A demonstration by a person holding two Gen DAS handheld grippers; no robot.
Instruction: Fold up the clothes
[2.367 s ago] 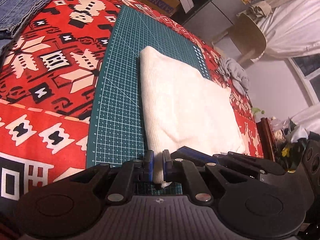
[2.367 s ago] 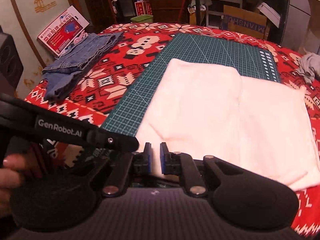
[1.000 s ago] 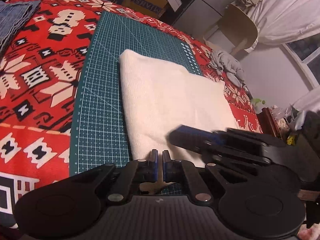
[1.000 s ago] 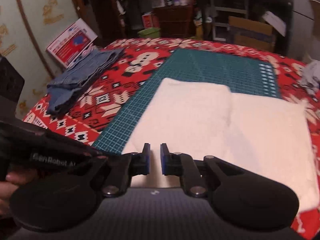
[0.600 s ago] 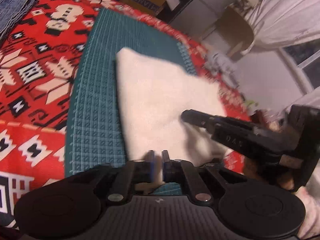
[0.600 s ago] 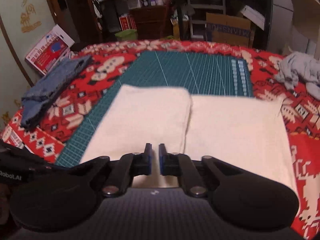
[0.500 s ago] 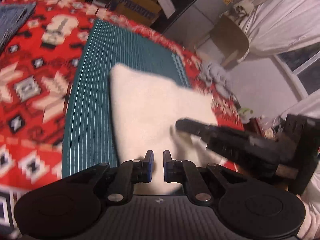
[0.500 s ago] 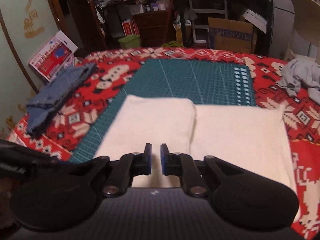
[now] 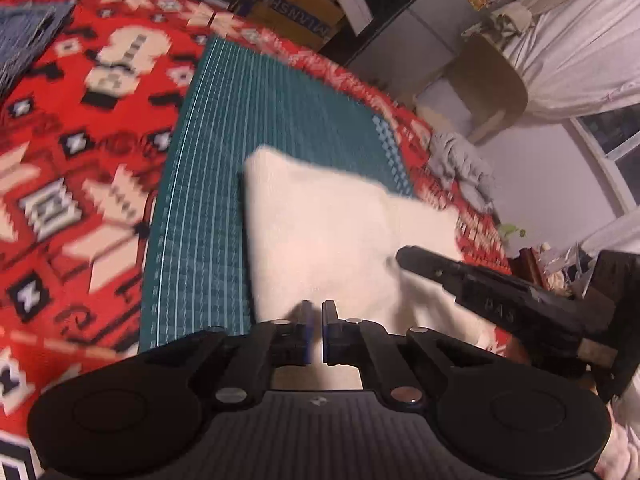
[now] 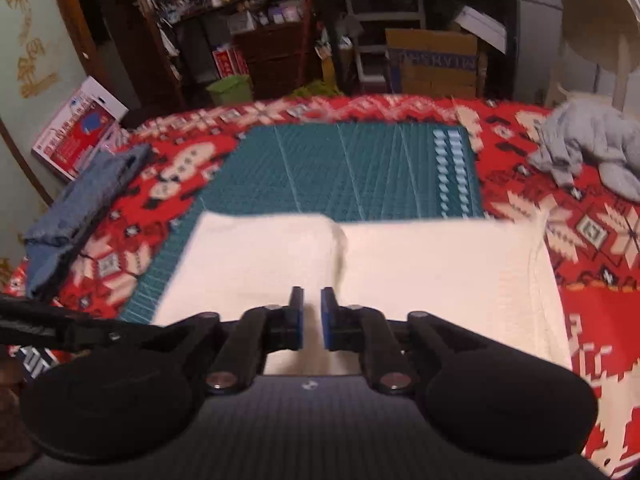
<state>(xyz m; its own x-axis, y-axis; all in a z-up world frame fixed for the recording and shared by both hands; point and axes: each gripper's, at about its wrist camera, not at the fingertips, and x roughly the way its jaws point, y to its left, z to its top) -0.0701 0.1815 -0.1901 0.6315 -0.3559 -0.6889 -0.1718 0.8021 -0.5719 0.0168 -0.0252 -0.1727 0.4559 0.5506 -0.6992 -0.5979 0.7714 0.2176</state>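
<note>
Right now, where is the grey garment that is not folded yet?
In the right wrist view the grey garment lies crumpled at the far right of the red patterned cloth, beyond the right edge of the green cutting mat and apart from the white folded garment.

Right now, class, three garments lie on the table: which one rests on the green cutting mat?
The cream garment, folded flat, lies on the mat. The blue denim and the crumpled grey garment lie on the red cloth.

Cream garment (image 10: 420,272) lying partly folded on the green cutting mat (image 10: 352,168)

Its nine-o'clock portion is sitting doubled over as a thicker layer, its fold edge running toward twelve o'clock, while the three-o'clock portion is spreading flat past the mat onto the red patterned cloth (image 10: 592,240).
</note>
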